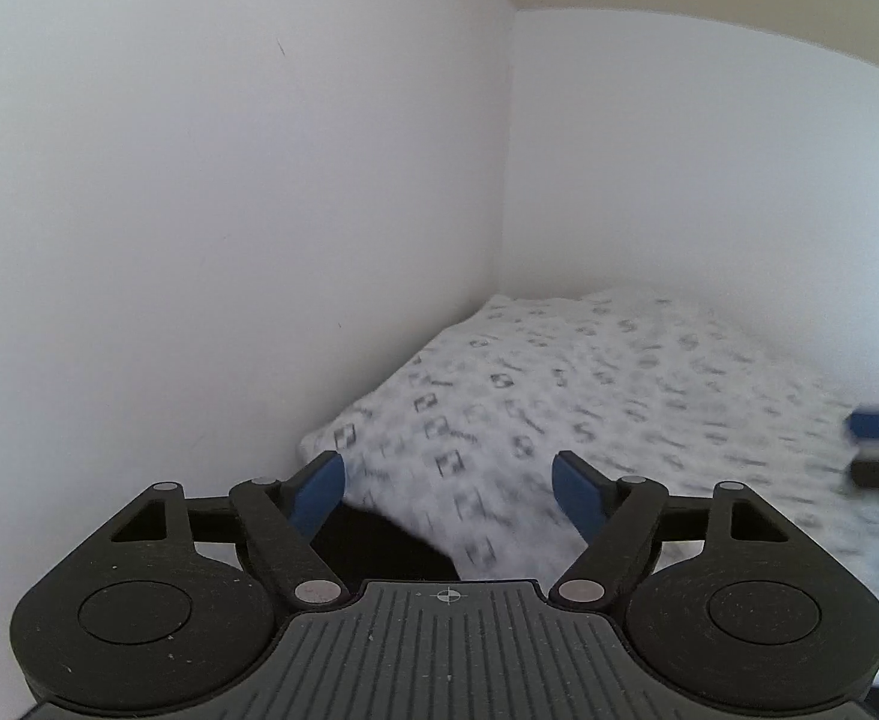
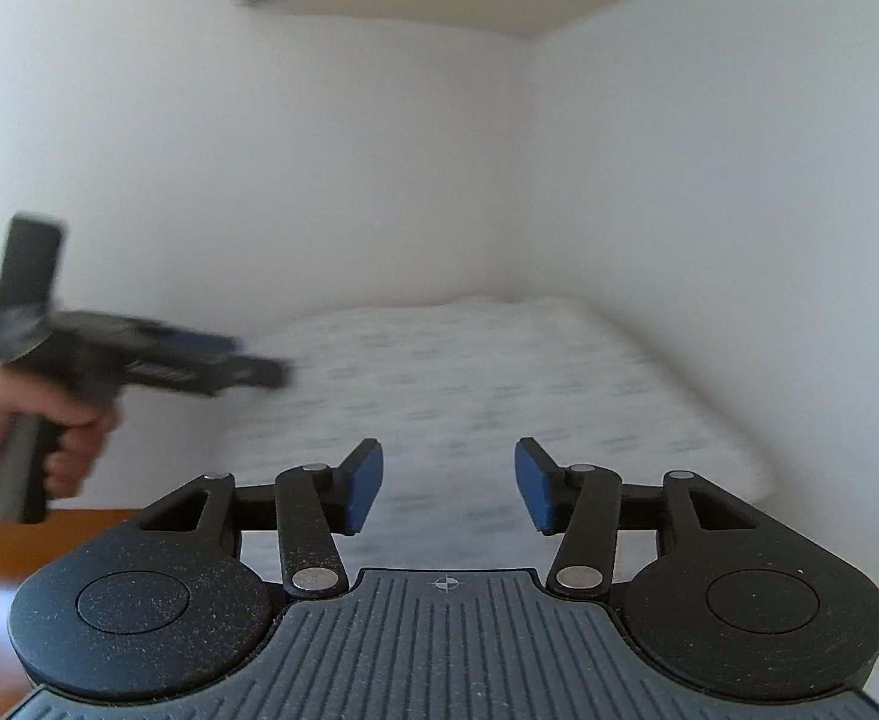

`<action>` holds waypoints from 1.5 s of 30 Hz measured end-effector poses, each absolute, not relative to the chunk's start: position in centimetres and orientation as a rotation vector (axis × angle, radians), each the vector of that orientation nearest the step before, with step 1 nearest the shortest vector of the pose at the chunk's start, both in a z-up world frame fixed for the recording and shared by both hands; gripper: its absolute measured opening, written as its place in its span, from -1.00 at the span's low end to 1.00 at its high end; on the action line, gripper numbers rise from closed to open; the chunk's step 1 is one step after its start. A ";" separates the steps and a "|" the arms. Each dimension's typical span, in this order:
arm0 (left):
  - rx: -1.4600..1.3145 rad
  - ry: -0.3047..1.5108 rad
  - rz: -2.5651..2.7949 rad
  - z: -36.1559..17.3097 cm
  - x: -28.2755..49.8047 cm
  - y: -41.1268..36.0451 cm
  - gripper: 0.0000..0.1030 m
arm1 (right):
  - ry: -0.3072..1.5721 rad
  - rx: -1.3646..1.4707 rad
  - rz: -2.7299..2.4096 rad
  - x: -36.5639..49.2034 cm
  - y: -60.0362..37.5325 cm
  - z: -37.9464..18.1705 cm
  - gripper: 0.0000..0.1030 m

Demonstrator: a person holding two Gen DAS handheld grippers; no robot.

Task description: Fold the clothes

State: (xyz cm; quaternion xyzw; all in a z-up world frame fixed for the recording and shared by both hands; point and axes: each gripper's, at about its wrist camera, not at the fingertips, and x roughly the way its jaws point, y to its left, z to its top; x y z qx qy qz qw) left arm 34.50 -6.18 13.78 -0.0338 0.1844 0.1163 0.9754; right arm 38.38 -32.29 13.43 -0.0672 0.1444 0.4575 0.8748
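- Both claws are empty, so the main risk is a missed pick: the only garment in sight is a dark cloth (image 1: 379, 546) low in the left wrist view, lying on the bed (image 1: 589, 396) just under and behind the left claw's (image 1: 448, 489) blue pads, partly hidden by its body.
- The left claw stands spread wide with nothing between the pads; closing from here would likely catch the patterned sheet, not the cloth (the pads sit past its edge).
- The right claw (image 2: 448, 486) is about half spread, pads apart over bare sheet, with no garment visible in its view; a blind reach could bunch the bedding.
- Both pictures are smeared, so judging the cloth's edge is unreliable just now.
- The two claws are near each other: the left one (image 2: 199, 360) crosses the right wrist view, held by a hand (image 2: 25, 432) on its grip, and could be struck.
- Pose: both point slightly downward along the bed toward the wall corner.
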 end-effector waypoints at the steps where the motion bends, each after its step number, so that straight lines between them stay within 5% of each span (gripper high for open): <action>1: -0.065 0.365 0.234 14.2 33.6 -6.6 0.79 | 0.310 -0.148 0.966 37.4 -31.8 12.9 0.08; 3: -0.040 0.340 0.238 15.3 31.4 -7.6 1.00 | 0.315 -0.166 0.959 36.0 -31.1 11.6 0.38; 18: 0.021 0.306 0.266 20.6 16.1 -11.5 1.00 | 0.215 -0.126 0.934 24.7 -31.0 14.7 1.00; 29: -0.025 0.394 0.272 15.4 6.5 -9.3 1.00 | 0.377 -0.112 0.949 17.2 -25.3 9.3 1.00; 38: -0.078 0.561 0.228 5.9 4.4 -4.6 1.00 | 0.570 -0.071 0.796 13.9 -21.6 3.8 1.00; 45: -0.097 0.611 0.231 3.9 3.2 -3.2 1.00 | 0.654 -0.033 0.690 12.1 -19.5 1.8 1.00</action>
